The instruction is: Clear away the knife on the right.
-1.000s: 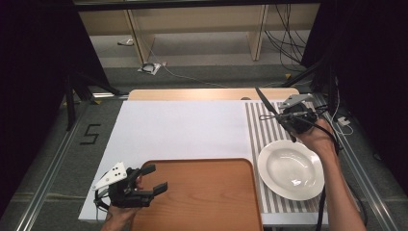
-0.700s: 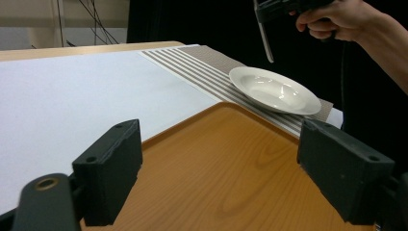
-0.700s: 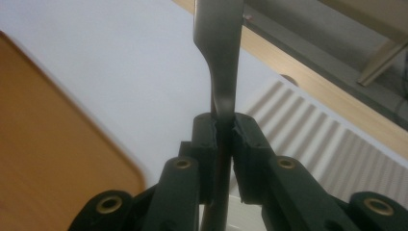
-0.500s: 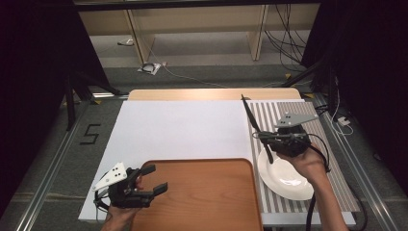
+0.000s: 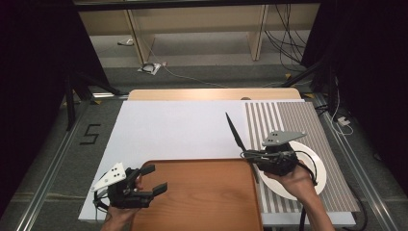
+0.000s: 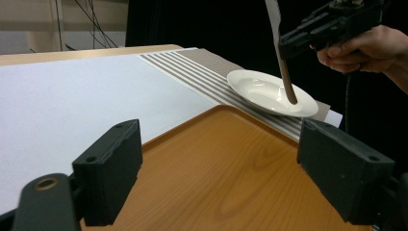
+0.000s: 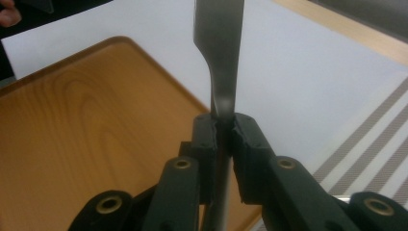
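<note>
Right tool [image 5: 260, 161], held level above the brown wooden tray's [image 5: 192, 192] right edge, clamps a dark slender table knife [image 5: 235, 134]; left tool [image 5: 149, 180], jaws released, rests at the tray's left edge.

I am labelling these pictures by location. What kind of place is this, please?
Probably a lab or recording studio set up as a dining table, not a home. Black curtains surround the table, loose cables lie on the floor, and a tape mark sits beside it.
</note>
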Available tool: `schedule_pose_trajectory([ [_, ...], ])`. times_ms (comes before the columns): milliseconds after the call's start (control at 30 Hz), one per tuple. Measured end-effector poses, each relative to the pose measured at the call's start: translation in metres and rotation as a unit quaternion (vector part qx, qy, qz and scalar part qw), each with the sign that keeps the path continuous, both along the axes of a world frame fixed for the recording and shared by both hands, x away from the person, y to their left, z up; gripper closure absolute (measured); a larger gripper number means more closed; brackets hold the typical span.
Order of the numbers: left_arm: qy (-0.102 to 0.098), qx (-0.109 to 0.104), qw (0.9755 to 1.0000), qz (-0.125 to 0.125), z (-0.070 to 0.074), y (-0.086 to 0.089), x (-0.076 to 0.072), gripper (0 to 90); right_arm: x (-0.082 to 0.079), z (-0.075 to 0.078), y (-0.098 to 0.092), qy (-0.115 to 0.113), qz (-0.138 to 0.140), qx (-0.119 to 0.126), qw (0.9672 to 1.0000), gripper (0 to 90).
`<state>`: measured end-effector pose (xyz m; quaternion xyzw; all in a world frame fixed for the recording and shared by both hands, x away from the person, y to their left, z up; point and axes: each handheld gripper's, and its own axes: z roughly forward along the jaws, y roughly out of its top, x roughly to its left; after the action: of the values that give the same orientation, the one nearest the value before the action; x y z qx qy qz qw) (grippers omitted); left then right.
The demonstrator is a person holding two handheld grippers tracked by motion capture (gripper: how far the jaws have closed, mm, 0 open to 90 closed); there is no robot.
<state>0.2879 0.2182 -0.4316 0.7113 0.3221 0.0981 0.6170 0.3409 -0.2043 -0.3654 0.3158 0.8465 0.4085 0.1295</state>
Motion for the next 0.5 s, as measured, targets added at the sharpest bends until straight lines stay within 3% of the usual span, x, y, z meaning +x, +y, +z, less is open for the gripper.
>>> schedule_pose_trajectory([
  [500,-0.001,0.0,1.0,0.0,0.0,0.0,0.0,15.9,-0.026,-0.013,0.014,0.031,0.028,0.013,0.999,80.8],
])
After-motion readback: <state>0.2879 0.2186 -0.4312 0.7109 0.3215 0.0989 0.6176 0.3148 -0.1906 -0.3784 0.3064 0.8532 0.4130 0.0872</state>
